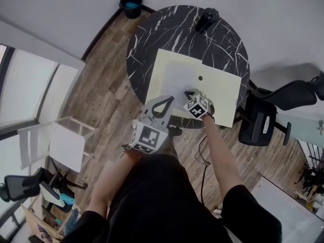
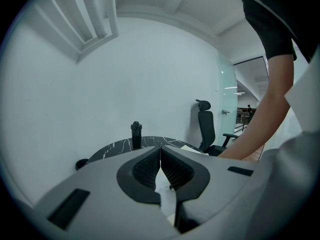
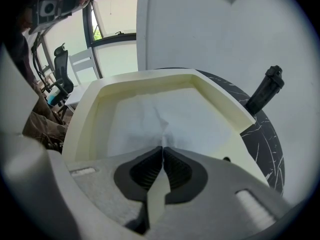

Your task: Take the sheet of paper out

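A pale yellow folder (image 1: 223,92) lies open on the round black marble table (image 1: 152,34). A white sheet of paper (image 1: 177,77) lies inside it. My left gripper (image 1: 163,104) is at the folder's near edge, shut on the sheet; white paper (image 2: 165,196) shows pinched between the closed jaws of the left gripper (image 2: 160,149). My right gripper (image 1: 188,92) sits just right of it. In the right gripper view the right gripper (image 3: 162,148) is shut on a cream strip of the folder (image 3: 156,194), with the sheet (image 3: 165,119) spread ahead inside the folder's raised rim (image 3: 150,79).
A black bottle (image 1: 206,19) stands at the table's far side, also the bottle (image 2: 136,134) and bottle (image 3: 265,90). A black office chair (image 1: 263,120) is right of the table. A dark bin (image 1: 131,5) stands on the floor behind, a white chair (image 1: 61,140) at left.
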Demonstrator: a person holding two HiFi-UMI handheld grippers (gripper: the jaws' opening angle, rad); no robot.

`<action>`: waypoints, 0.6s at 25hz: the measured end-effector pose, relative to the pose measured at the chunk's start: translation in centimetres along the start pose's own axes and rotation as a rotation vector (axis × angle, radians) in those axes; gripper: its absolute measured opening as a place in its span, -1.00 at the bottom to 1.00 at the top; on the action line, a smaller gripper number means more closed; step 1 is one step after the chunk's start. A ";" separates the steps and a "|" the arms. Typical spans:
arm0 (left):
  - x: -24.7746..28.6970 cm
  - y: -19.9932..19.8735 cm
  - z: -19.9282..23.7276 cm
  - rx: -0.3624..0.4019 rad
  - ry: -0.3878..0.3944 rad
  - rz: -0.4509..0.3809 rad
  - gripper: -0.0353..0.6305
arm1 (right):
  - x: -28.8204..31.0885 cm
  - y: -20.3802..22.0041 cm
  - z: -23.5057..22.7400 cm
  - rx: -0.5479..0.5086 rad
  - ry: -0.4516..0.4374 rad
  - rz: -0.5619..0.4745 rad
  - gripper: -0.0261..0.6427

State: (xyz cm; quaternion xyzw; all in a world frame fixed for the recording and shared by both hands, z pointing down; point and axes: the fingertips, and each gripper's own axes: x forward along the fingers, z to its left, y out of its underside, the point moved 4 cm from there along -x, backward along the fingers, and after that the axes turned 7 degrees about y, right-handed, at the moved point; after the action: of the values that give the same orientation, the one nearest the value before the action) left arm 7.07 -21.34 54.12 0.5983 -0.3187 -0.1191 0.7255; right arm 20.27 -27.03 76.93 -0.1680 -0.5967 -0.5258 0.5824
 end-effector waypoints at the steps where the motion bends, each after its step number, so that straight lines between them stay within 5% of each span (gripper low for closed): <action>1: -0.1 0.0 0.0 0.001 -0.001 -0.001 -0.89 | -0.1 0.0 0.0 0.004 -0.001 0.000 -0.90; 15: -2.1 -0.2 -1.0 0.013 -0.003 -0.018 -0.89 | -1.7 0.2 0.4 0.025 0.021 0.009 -0.92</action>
State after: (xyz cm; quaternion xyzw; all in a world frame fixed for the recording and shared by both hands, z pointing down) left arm 6.11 -19.44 53.21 0.6057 -0.3151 -0.1246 0.7199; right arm 20.73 -25.91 75.60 -0.1580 -0.5965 -0.5172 0.5930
